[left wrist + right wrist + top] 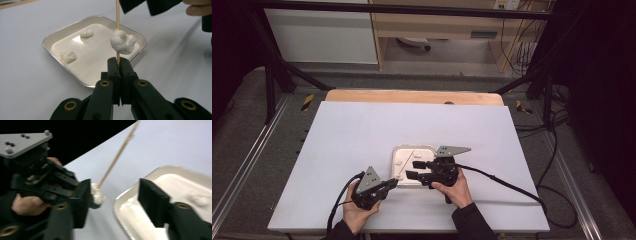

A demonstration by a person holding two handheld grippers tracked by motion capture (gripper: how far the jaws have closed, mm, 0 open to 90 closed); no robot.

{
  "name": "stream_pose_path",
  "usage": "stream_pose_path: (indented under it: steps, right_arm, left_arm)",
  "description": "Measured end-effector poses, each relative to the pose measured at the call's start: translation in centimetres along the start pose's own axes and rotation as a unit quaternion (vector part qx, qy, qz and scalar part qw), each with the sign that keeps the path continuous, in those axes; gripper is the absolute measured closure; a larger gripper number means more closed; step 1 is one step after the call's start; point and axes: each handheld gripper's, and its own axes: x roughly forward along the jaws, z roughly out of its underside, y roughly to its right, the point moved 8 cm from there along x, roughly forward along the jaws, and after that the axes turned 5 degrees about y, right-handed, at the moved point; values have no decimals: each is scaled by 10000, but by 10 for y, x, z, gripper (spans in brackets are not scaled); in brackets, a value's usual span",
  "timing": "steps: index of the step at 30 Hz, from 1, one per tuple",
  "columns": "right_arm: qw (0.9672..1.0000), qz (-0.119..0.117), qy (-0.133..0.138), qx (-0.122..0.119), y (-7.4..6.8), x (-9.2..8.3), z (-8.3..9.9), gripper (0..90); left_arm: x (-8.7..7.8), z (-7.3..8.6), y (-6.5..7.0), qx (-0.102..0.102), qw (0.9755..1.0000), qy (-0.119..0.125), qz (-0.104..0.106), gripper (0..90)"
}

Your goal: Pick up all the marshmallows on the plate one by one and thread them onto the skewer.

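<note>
My left gripper is clamped on a skewer that stands upright, a white lump threaded on it just above the jaws, at the near edge of the tray. My right gripper hangs over the tray, jaws parted, nothing held. Two more lumps lie in the tray.
</note>
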Motion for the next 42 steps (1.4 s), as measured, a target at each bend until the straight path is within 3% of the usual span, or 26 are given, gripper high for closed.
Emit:
stream_pose_path:
  steps: [4,8,11,16,23,34,38,42]
  right_arm:
    - [9990,399,79,-203,13,-10,-3,256]
    - [9959,832,50,-338,26,-20,-6,149]
    - [9940,1006,-26,-432,34,-25,-9,87]
    - [9911,1245,-38,-470,43,-26,-15,60]
    - [9850,1572,-448,-560,58,-14,-13,46]
    - [9782,1805,-818,-626,79,16,-15,98]
    - [9775,1795,-936,-588,84,25,-13,105]
    - [9735,1863,-1148,-671,91,33,-10,122]
  left_arm:
    - [-2,2,-3,-70,10000,-1,2,886]
    - [-5,2,-5,-108,9999,13,17,886]
    - [-7,3,-8,-73,10000,19,11,885]
    - [-12,5,-14,-80,9999,33,73,885]
    - [-18,10,-25,-271,9995,-107,-97,884]
    - [-18,12,-26,-314,9994,-143,-54,884]
    - [-17,12,-26,-317,9994,-146,-60,884]
    - [-17,13,-26,-334,9993,-153,-50,884]
